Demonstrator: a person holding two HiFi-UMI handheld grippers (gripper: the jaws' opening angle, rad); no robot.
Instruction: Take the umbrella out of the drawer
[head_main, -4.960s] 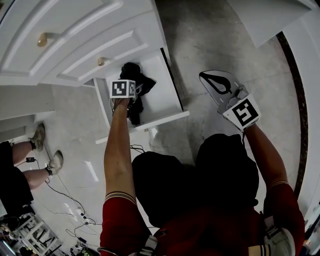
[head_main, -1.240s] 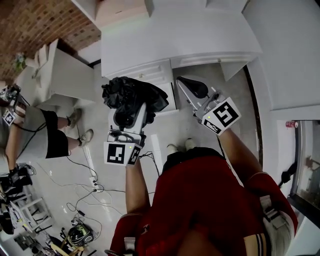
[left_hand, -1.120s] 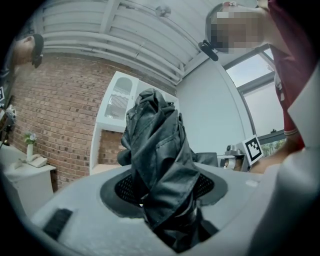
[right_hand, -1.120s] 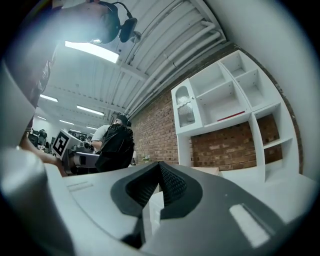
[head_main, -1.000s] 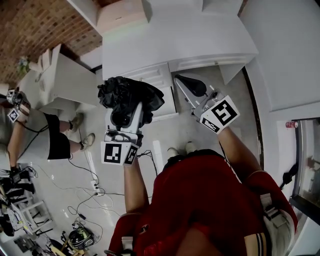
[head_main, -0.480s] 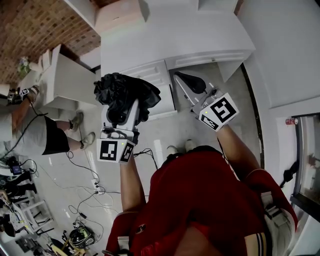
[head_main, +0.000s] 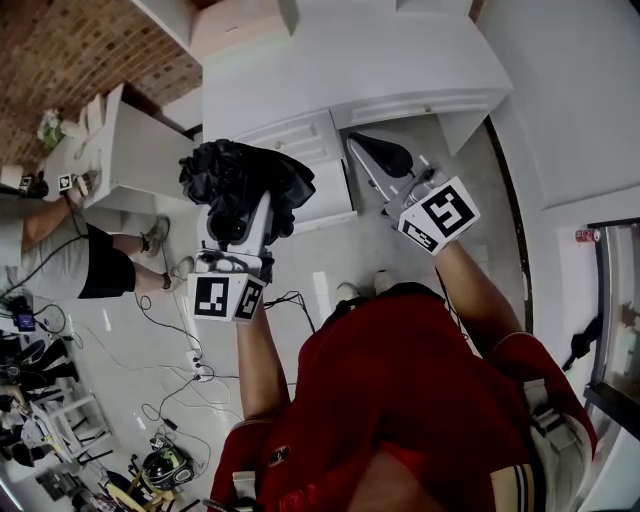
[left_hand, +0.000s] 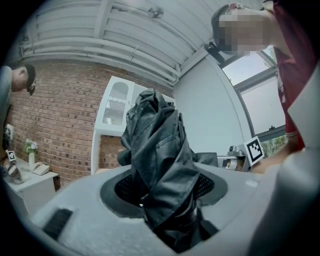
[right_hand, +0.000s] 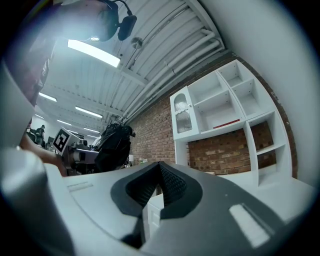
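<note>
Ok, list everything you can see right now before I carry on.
black folded fabric umbrella: one, black, clamped in the left gripper, held up off the floor
white drawer cabinet: one, white, ahead, beyond the umbrella
white open shelf unit: one, white, against the brick wall
red brick wall: one, red-brown, far left
loose floor cables: several, black, floor at left
second person: one, at left
left gripper: one, white, shut on umbrella
right gripper: one, white, shut, empty
</note>
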